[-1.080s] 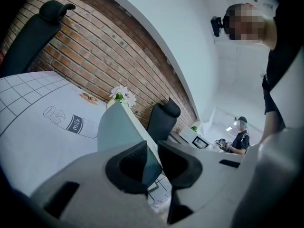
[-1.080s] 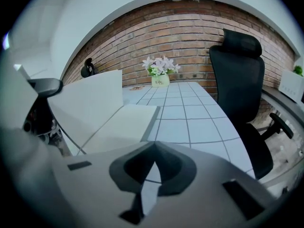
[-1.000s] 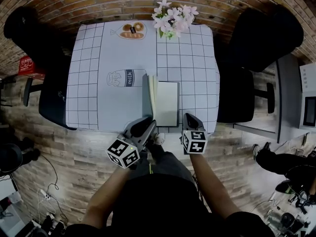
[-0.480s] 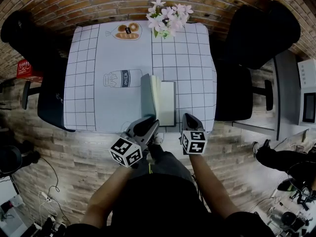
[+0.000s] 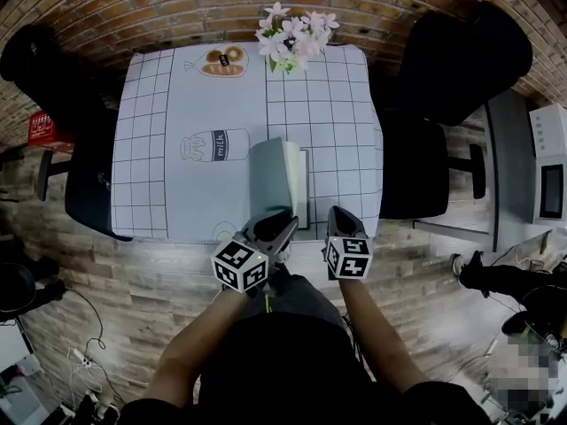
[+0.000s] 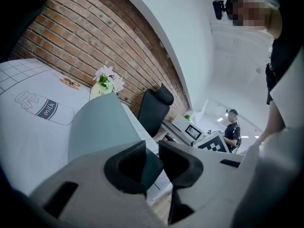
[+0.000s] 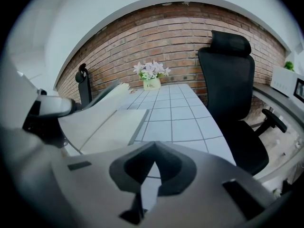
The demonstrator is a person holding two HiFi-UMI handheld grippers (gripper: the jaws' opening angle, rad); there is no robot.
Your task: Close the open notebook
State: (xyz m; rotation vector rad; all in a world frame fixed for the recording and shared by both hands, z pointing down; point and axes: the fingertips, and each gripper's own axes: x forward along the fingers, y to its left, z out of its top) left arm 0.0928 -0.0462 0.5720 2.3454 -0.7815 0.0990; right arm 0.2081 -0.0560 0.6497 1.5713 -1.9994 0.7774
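Observation:
The notebook (image 5: 299,189) lies near the table's front edge, its grey-green cover (image 5: 270,177) raised and leaning to the right over the cream pages. My left gripper (image 5: 282,224) is at the cover's near corner. In the left gripper view the cover (image 6: 97,127) runs between the jaws of the left gripper (image 6: 154,160), which are opening and leave a gap beside it. My right gripper (image 5: 339,215) hovers at the front edge, just right of the notebook. In its own view the right gripper (image 7: 154,163) is shut on nothing, with the pages (image 7: 111,129) ahead to the left.
A checked cloth with a milk-bottle drawing covers the table (image 5: 195,104). A vase of flowers (image 5: 291,34) stands at the far edge. Black chairs sit at the right (image 5: 452,51) and the left (image 5: 53,69). A person (image 6: 232,129) stands in the background of the left gripper view.
The cover has swung from nearly upright to leaning right over the pages. My left gripper moved right with it. The right gripper has stayed in place.

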